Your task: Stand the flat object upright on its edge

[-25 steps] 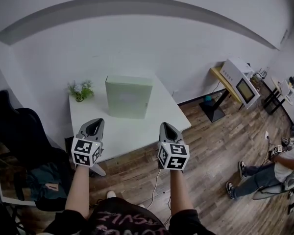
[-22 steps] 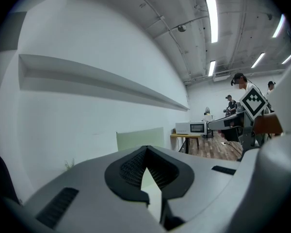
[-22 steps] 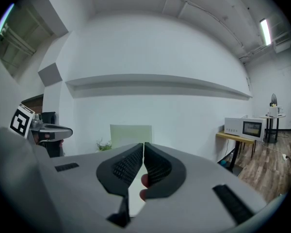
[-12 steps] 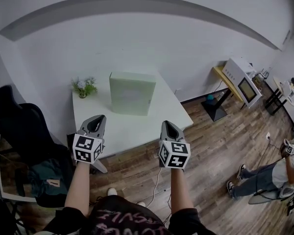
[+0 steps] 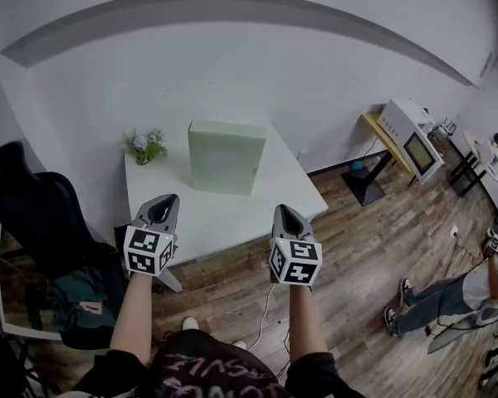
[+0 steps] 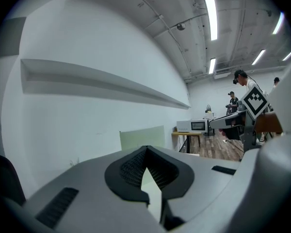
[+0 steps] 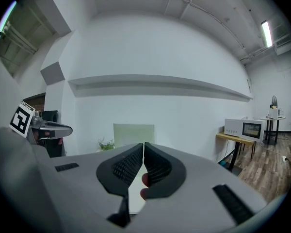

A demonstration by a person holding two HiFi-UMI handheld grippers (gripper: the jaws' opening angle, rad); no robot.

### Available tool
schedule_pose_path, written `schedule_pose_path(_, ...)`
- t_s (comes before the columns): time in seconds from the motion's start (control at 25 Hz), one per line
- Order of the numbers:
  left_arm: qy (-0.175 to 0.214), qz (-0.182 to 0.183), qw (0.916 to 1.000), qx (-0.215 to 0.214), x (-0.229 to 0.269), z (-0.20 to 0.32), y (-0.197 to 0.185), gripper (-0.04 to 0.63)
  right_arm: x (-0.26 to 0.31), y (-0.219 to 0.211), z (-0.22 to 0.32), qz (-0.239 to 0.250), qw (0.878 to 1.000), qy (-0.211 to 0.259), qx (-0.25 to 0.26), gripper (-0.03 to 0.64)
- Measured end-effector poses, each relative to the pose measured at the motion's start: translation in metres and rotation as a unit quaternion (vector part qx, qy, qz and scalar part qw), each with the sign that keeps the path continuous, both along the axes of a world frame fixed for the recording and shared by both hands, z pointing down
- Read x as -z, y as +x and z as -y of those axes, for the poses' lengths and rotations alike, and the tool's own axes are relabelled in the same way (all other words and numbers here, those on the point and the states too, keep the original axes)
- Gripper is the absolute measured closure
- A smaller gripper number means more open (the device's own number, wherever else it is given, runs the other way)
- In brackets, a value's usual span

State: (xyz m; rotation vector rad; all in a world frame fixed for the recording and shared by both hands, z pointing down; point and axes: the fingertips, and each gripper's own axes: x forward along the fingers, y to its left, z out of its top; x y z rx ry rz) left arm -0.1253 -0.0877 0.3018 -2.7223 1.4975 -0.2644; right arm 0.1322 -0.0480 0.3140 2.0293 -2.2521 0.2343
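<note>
A flat pale green box (image 5: pixel 226 157) stands upright on its edge at the back of the white table (image 5: pixel 224 214), near the wall. It also shows ahead in the left gripper view, box (image 6: pixel 142 138), and in the right gripper view, box (image 7: pixel 133 134). My left gripper (image 5: pixel 163 206) hovers at the table's front left edge, shut and empty, well short of the box. My right gripper (image 5: pixel 284 214) hangs level with it at the front right, also shut with nothing between its jaws. Both point toward the box.
A small potted plant (image 5: pixel 143 146) stands on the table left of the box. A black chair (image 5: pixel 33 214) is at the left. A microwave (image 5: pixel 408 139) rests on a side table at the right, and a person (image 5: pixel 473 288) sits on the wooden floor.
The head view has shifted a little, so the table and box sit slightly further right. Both grippers stay still and shut. The person at the right edge has moved.
</note>
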Motion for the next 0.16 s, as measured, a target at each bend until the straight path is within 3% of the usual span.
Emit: schedule_pose_path(0.16, 0.0, 0.001, 1.0, -0.002, -0.0022, -0.0012, 0.0021, 0.581, -0.0021, 0.0004, 0.0001, -0.003, 1.0, -0.002, 0.0, 0.589)
